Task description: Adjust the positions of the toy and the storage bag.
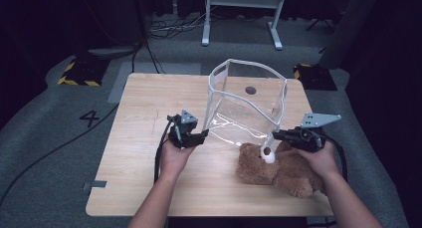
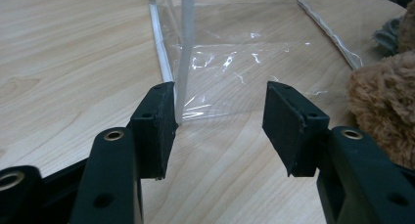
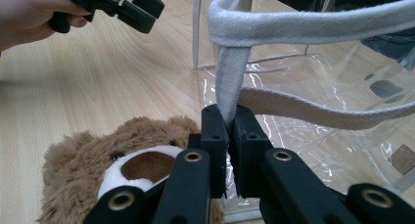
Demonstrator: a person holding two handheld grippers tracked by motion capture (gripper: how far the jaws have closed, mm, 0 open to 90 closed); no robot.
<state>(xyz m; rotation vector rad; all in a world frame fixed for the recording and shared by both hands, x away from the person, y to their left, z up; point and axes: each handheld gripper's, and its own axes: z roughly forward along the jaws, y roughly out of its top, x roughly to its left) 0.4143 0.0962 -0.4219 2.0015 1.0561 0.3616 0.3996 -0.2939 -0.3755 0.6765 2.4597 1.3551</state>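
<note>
The clear bag (image 1: 247, 106) stands open on the wooden table (image 1: 144, 163), toward its far right part, its transparent walls edged with pale grey webbing trim (image 3: 313, 31). My right gripper (image 1: 276, 136) is at the bag's near right corner, and in the right gripper view its jaws are pinched tight on the upright strip of that trim, which runs straight down between the pads. My left gripper (image 1: 203, 134) is at the bag's near left corner; in the left gripper view its jaws stand well apart, with the corner's white edge strip (image 2: 185, 48) just against the inner face of one pad while the other pad is clear of everything, so it has hold of nothing. A brown teddy bear (image 1: 278, 168) lies on the table just in front of the bag, under my right hand (image 1: 321, 158), its white muzzle (image 3: 147, 168) turned up right beneath the right gripper's jaws. My left hand (image 1: 174, 156) is well apart from the bear.
</note>
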